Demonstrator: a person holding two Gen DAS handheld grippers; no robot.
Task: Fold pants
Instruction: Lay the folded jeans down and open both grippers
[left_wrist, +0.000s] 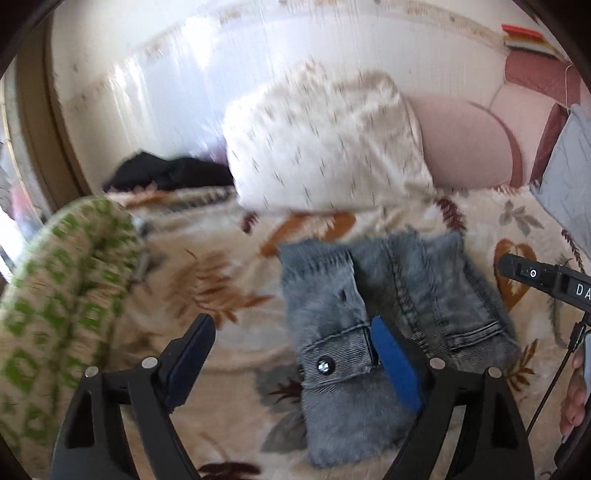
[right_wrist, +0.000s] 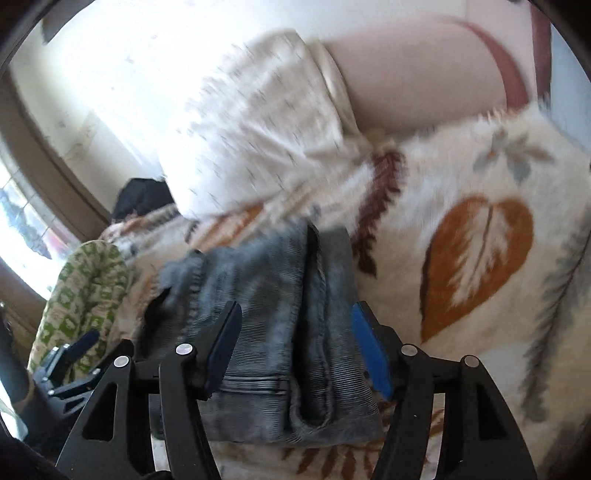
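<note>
Motion blur smears the white pillow (left_wrist: 325, 147) and the far wall. The folded jeans (left_wrist: 388, 314) lie on a leaf-print blanket (left_wrist: 207, 280), long axis running away from both cameras, waistband button nearest. The left gripper (left_wrist: 295, 354) hovers low with jaws wide; the right gripper (right_wrist: 295, 343) straddles the denim, jaws spread.

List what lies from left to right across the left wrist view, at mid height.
Green patterned cushion → folded grey jeans → right tool, at the picture's right edge.
</note>
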